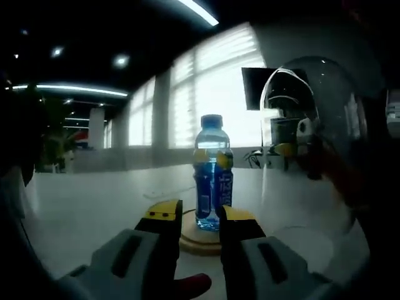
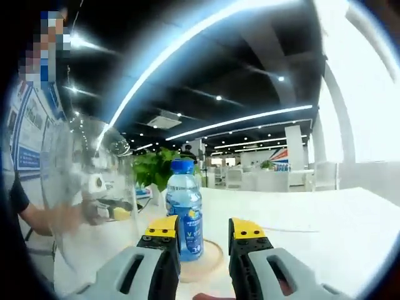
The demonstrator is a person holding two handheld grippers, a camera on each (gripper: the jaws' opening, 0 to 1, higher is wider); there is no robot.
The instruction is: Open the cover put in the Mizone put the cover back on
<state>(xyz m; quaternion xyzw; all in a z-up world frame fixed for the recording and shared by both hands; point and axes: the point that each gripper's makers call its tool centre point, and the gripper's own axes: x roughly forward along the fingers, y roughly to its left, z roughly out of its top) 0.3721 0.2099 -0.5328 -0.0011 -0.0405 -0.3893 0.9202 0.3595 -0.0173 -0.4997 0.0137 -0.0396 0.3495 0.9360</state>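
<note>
White tabletop (image 1: 81,212) fills the foreground in both views, inside an open office with ceiling strip lights and bright windows.

Left gripper view: your left gripper (image 1: 200,215) stands with its yellow-tipped jaws parted, holding nothing. Just beyond the tips, a round wooden base (image 1: 199,239) rests on the table. The Mizone bottle (image 1: 212,172) stands upright on that base, blue cap on, blue liquid inside. To the right, the clear dome cover (image 1: 312,144) sits off the base, tilted and raised; whether its lower edge touches the table cannot be determined. Something dark shows through its wall, too blurred to identify.

Right gripper view: your right gripper (image 2: 205,228) also has its jaws apart and empty. The bottle (image 2: 184,209) stands upright on the wooden base (image 2: 203,259), just behind the left jaw tip. The cover (image 2: 87,194) is at the left, beside the bottle and clear of it. Behind it, a person's arm (image 2: 37,219) is visible. Farther back stand a green plant (image 2: 153,169) and white furniture.
</note>
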